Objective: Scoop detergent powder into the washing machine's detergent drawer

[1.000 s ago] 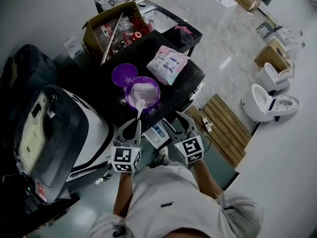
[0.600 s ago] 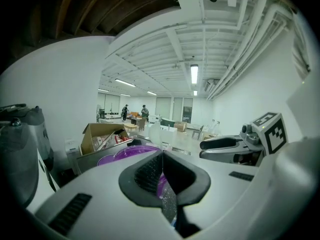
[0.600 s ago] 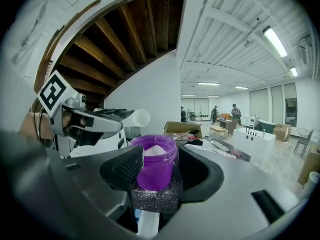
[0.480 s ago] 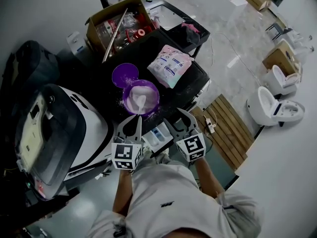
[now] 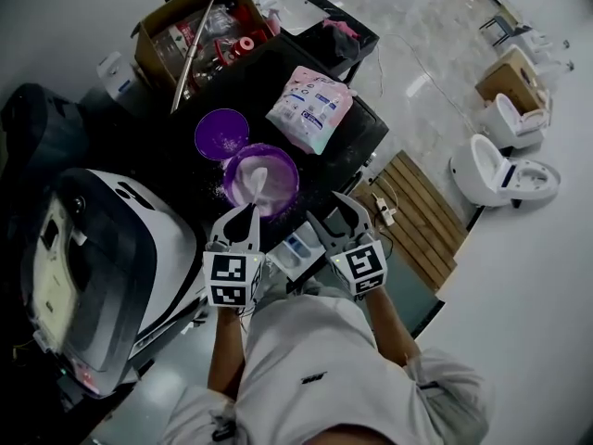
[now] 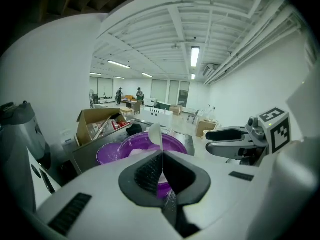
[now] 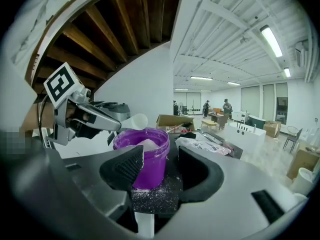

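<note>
Left gripper view: spoon handle hidden (clamped between jaws).

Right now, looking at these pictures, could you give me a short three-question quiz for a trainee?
1. True or false: the left tool is shut on the spoon's handle.
2. The spoon's bowl is: A) above the tub, B) under it, C) far from it.
3. Fill in: the right tool's jaws stand ___, holding nothing.
Key: 1 true; 2 A; 3 apart.
</note>
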The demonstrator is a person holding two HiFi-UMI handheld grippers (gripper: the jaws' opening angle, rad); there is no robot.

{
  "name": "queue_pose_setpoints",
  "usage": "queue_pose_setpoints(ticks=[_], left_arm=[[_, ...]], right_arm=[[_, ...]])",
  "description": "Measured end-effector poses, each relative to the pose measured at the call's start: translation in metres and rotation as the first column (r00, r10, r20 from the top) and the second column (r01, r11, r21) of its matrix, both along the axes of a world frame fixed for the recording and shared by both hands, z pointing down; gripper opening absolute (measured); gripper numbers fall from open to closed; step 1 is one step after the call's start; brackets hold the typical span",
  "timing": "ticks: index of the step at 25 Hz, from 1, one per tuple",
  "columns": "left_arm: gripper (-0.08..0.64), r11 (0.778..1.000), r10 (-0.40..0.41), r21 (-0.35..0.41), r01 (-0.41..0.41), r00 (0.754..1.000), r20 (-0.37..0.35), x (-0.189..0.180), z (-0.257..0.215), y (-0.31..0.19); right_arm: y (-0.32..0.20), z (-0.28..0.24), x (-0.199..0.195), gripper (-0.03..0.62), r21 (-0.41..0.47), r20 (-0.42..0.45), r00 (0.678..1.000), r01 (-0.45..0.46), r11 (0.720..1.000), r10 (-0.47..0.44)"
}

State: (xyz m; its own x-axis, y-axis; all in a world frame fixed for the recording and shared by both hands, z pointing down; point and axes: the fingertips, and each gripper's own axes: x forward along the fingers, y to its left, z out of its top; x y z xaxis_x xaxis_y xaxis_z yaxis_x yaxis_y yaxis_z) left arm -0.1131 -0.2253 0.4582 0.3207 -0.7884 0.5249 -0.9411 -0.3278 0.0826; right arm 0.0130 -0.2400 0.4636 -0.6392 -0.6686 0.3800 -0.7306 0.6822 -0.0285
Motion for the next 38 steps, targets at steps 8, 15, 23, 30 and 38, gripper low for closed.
queue_pose_setpoints(ticks=[8,15,23,30,38], left_arm=[[0.015,0.988,0.045,-0.152,-0.038,0.998,0.043,-0.018,0.021,-0.016],[0.015,0.956,0.139,-0.268,-0.115,0.988,0.074,-0.011,0.035,-0.022],[0.015,0.900,0.219,-0.409,-0.153,0.969,0.118,0.006,0.058,-0.026],[0.015,0.858,0.262,-0.493,-0.146,0.949,0.174,0.008,0.067,-0.026],[0.015,0.817,0.340,-0.549,-0.178,0.917,0.207,0.020,0.072,-0.029]], right_arm=[[-0.009,0.003,-0.010,0.221,0.003,-0.037,0.998,-0.059,0.998,0.059],[-0.020,0.007,-0.007,0.221,-0.009,-0.033,0.996,-0.077,0.997,0.077],[-0.032,0.011,-0.009,0.221,-0.051,-0.011,1.000,-0.010,0.999,0.009],[-0.045,0.018,-0.004,0.221,-0.069,0.001,1.000,0.023,0.997,-0.023],[-0.055,0.020,0.002,0.221,-0.076,0.015,1.000,0.026,0.997,-0.025]])
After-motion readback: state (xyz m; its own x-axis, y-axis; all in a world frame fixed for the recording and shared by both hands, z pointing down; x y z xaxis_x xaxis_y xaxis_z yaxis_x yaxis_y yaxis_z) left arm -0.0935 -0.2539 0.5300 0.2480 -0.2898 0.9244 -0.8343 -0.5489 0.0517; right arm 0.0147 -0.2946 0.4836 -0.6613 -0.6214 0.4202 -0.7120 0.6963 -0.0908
